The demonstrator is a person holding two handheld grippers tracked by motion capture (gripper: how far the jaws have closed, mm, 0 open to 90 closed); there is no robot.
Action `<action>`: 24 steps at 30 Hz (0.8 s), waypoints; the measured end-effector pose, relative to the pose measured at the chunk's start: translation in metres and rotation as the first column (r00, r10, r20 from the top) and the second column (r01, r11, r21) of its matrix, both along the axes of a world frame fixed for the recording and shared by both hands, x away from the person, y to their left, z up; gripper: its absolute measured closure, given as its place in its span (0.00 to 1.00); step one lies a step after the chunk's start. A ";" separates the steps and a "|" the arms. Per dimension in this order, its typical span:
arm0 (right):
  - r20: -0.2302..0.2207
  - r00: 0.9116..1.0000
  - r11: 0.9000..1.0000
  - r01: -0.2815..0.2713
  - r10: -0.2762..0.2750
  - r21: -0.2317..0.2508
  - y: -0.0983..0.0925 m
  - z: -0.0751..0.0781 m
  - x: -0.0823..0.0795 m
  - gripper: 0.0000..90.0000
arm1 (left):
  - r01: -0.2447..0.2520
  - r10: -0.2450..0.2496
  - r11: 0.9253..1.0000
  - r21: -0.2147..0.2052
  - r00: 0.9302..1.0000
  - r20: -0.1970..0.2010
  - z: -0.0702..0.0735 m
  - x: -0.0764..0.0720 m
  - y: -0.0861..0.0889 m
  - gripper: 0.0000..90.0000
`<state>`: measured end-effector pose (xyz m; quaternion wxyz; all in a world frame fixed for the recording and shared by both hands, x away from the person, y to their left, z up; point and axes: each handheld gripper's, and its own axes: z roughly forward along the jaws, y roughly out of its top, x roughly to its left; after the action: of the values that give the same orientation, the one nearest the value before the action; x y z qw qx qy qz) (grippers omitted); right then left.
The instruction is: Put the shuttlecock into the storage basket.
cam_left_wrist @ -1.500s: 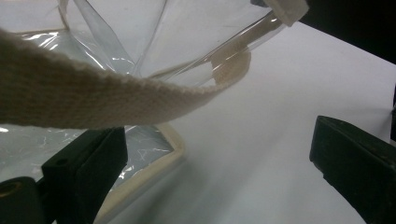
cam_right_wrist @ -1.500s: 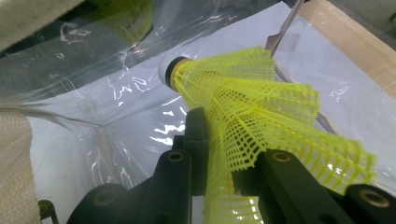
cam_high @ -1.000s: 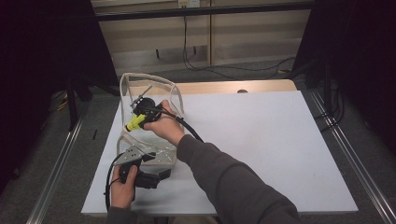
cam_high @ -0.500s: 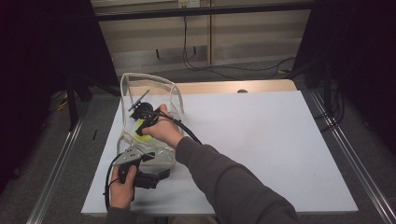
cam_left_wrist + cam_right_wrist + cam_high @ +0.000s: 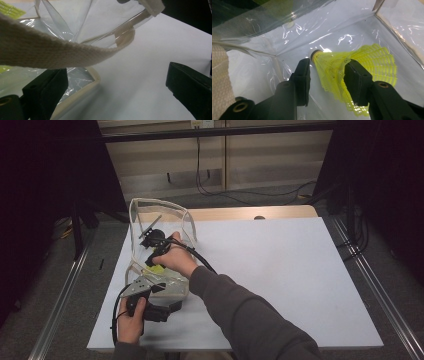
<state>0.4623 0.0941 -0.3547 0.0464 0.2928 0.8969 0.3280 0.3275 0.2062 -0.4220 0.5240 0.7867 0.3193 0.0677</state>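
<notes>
Inside the clear plastic bag [image 5: 160, 245] on the desk [image 5: 280, 270], the right tool [image 5: 327, 72] has sunk deeper than before; its jaws have just been opening and the yellow shuttlecock [image 5: 357, 65] lies loose between them. The left tool [image 5: 150, 302] is released beside the bag's strap [image 5: 50, 50]

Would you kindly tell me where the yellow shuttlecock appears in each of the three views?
High view: shuttlecock left of centre, under the right hand.
Left gripper view: a yellow patch at the top-left corner, too cropped to identify.
Right gripper view: centre-right, between the jaws.
Shared landmark: clear plastic bag.
</notes>
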 end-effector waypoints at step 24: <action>-0.019 0.999 0.999 0.032 -0.033 -0.013 -0.010 0.007 -0.005 0.47 | 0.001 -0.001 1.000 0.004 1.000 0.006 0.001 0.000 0.001 0.05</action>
<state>0.4570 0.0846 -0.3481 0.0451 0.3102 0.8945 0.3189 0.3274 0.2067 -0.4208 0.5233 0.7877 0.3174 0.0704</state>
